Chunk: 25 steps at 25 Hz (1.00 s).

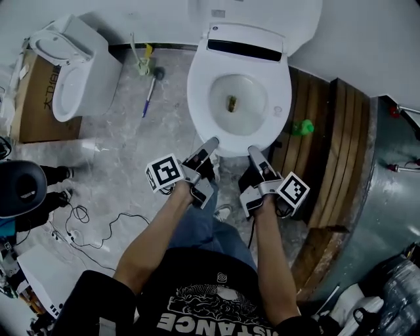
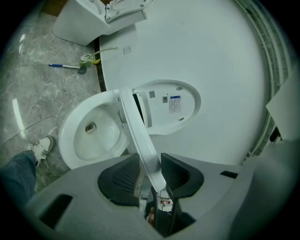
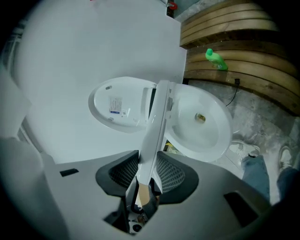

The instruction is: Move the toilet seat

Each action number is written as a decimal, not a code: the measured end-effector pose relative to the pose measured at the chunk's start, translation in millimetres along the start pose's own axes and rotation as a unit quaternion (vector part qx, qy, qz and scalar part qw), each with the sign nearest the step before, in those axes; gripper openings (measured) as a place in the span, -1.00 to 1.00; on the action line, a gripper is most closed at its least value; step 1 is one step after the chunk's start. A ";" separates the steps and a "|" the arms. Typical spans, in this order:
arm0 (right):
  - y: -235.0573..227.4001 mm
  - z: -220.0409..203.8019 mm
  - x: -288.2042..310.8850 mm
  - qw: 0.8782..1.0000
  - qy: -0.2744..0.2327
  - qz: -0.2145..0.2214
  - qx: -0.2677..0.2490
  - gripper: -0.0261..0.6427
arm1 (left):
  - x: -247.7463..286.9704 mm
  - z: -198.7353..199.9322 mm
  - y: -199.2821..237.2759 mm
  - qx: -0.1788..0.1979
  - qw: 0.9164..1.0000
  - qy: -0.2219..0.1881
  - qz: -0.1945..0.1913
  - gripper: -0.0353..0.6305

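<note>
A white toilet stands against the white wall, its lid (image 1: 256, 20) upright. The white seat (image 1: 197, 92) is raised off the bowl (image 2: 89, 131) and stands tilted between bowl and lid. Both gripper views show the seat edge-on (image 2: 136, 126) (image 3: 157, 126), with the lid (image 3: 117, 105) on one side and the bowl (image 3: 201, 122) on the other. My left gripper (image 1: 211, 143) (image 2: 150, 164) is shut on the seat's front rim, left of centre. My right gripper (image 1: 252, 152) (image 3: 149, 168) is shut on the same rim to its right.
A second toilet (image 1: 72, 72) and a cardboard box (image 1: 36, 98) sit at the far left, with a toilet brush (image 1: 151, 92) on the marble floor. A green bottle (image 1: 302, 126) lies on the wooden slat platform (image 1: 335, 144) to the right. Cables (image 1: 85, 223) trail at lower left.
</note>
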State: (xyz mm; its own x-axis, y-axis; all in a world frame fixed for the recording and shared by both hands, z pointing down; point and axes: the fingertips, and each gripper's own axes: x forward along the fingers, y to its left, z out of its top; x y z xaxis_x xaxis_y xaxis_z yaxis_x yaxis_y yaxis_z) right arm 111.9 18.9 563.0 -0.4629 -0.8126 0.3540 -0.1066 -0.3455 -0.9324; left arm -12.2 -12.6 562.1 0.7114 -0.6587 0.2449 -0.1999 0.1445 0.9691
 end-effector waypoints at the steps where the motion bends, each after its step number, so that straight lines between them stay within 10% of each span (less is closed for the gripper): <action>1: 5.9 0.8 0.3 1.000 0.000 0.004 0.000 -0.55 | 0.7 1.9 -6.1 -0.003 1.000 -0.002 -0.005 -0.45; 25: 131.3 35.6 16.7 0.997 -0.023 0.073 0.021 -0.50 | 32.5 52.9 -123.7 -0.016 0.997 0.009 -0.072 -0.37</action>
State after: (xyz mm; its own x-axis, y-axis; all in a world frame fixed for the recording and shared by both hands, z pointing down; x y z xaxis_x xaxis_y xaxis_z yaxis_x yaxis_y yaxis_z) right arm 121.5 -56.8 449.2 -0.4304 -0.8759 0.2180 -0.0032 -0.2400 -0.9708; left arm 0.0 -91.0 448.7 0.7426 -0.6618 0.1029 -0.0727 0.0731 0.9947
